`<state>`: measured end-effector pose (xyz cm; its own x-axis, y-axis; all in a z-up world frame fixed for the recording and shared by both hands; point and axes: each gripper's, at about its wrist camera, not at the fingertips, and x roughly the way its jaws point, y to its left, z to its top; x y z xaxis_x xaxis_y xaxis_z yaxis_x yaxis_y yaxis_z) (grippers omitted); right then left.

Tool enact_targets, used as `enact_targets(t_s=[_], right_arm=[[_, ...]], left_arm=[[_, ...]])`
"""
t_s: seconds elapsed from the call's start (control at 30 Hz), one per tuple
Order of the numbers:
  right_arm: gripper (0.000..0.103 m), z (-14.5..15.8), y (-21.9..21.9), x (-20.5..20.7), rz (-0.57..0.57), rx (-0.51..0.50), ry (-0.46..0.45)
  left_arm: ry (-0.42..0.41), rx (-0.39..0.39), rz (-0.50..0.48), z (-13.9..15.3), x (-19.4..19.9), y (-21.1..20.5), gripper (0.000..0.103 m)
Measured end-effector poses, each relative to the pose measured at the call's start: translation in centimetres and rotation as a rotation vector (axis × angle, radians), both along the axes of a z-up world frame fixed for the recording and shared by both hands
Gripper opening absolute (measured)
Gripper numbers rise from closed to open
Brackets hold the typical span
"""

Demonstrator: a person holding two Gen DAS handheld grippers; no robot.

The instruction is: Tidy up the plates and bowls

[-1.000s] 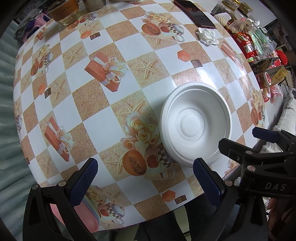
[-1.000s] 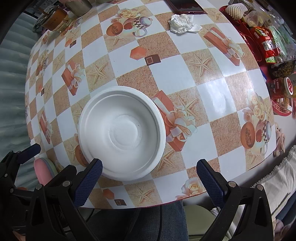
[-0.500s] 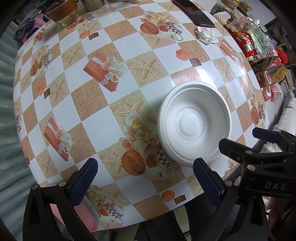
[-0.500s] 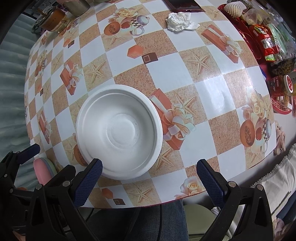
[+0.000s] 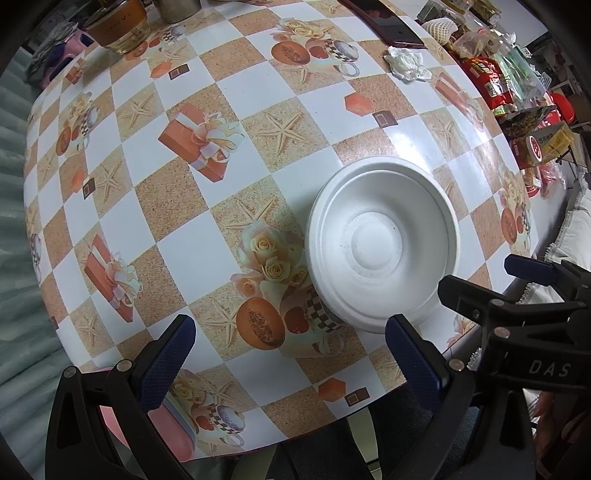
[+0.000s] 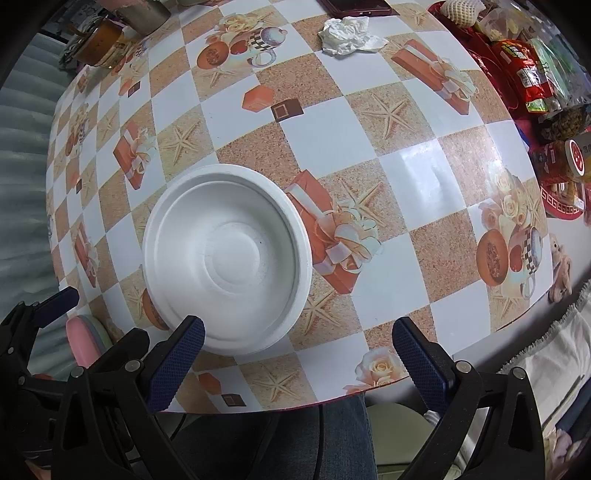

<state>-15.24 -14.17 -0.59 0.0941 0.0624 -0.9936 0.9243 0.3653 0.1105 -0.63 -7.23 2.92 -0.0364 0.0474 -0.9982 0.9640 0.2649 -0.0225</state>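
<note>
A white foam bowl (image 5: 384, 240) sits upright and empty on the patterned tablecloth (image 5: 229, 184), close to the table's near edge. My left gripper (image 5: 291, 356) hovers open above that edge, and its right finger lies just short of the bowl's near rim. In the right wrist view the same bowl (image 6: 225, 258) lies ahead to the left. My right gripper (image 6: 299, 358) is open, its left fingertip overlapping the bowl's near rim in the image. Neither gripper holds anything. Each gripper shows at the side of the other's view.
At the far side lie a crumpled tissue (image 6: 347, 35), a dark red phone (image 6: 354, 5), an amber jar (image 5: 118, 26) and a metal cup (image 5: 177, 9). Snack packets (image 6: 524, 74) crowd the right edge. A pink stool (image 6: 81, 339) and a person's legs (image 6: 332, 435) are below the table.
Both views have drifted slightly; the bowl sits a little further left in the right wrist view. Both grippers stay open and empty.
</note>
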Motion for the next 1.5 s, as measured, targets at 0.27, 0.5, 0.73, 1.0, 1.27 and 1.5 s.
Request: enact_targets(t_s=[0.27,0.5,0.73,1.0,1.27,1.5], right_arm=[[0.102,-0.7,0.1,-0.5,-0.011,0.020,0.008],[0.102,-1.0,-0.3,-0.8,-0.012,0.027,0.018],[0.102,-1.2,-1.0,-0.9,-0.004,0.033,0.024],[0.102,-1.7,-1.5,-0.7,-0.002,0.046,0.036],[0.102,-2.1,-1.9,0.0,0.015,0.058,0.056],[0.102,-2.0,-2.7,0.7,0.024,0.051,0.069]], left_arm=[[0.007,0.024,0.009,-0.7,-0.3,0.0,0.103],[0.012,0.033,0.013,-1.0,-0.5,-0.4,0.103],[0.016,0.045,0.015,-1.5,-0.5,-0.8,0.103],[0.019,0.056,0.023,-2.4,-0.4,-1.3,0.103],[0.026,0.064,0.041,-3.2,-0.2,-1.4,0.103],[-0.001,0.033,0.047,-3.3,0.1,-1.4,0.103]])
